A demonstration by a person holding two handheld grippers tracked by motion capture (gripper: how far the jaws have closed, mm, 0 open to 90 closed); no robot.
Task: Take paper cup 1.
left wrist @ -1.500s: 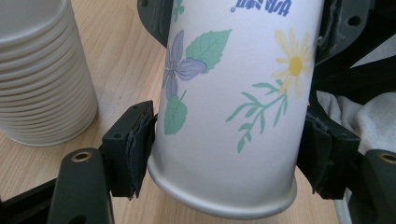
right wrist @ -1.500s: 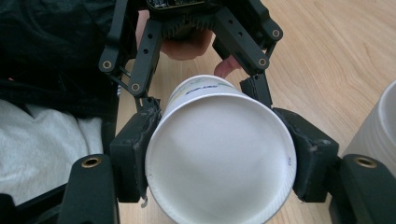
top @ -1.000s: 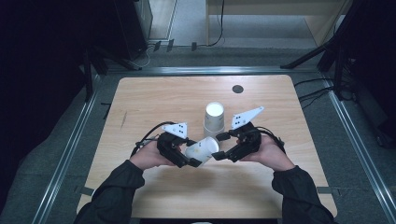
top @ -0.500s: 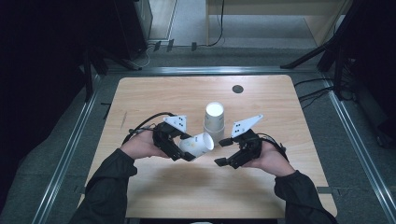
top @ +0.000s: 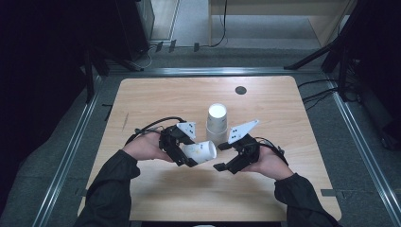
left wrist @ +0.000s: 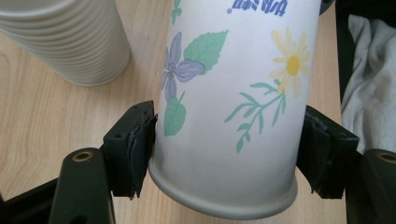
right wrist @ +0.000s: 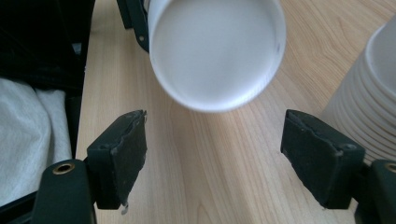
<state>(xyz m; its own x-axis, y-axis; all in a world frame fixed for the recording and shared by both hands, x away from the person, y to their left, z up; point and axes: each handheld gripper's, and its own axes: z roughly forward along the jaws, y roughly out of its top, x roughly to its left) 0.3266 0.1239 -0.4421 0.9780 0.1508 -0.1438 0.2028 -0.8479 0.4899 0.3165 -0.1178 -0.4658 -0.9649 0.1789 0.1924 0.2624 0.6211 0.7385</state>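
A white paper cup [top: 201,150] printed with flowers lies on its side just above the wooden table [top: 161,97]. My left gripper [top: 191,153] is shut on the cup; in the left gripper view its pads [left wrist: 137,144] press the cup [left wrist: 224,93] near the rim. My right gripper [top: 220,157] sits just right of it, and its jaws have just been opening. They stand open with nothing between them. In the right gripper view the cup's base [right wrist: 215,51] hangs ahead of the right gripper [right wrist: 215,154].
A stack of upturned paper cups [top: 216,124] stands just behind both grippers, close to the held cup [left wrist: 60,42] [right wrist: 369,107]. A small dark round spot [top: 240,90] marks the table's far side. White cloth [right wrist: 28,140] shows at the left edge of the right gripper view.
A second ago both grippers met at the cup. The right gripper has drawn back off its end, leaving a small gap. The left gripper still holds the cup, barely shifted.
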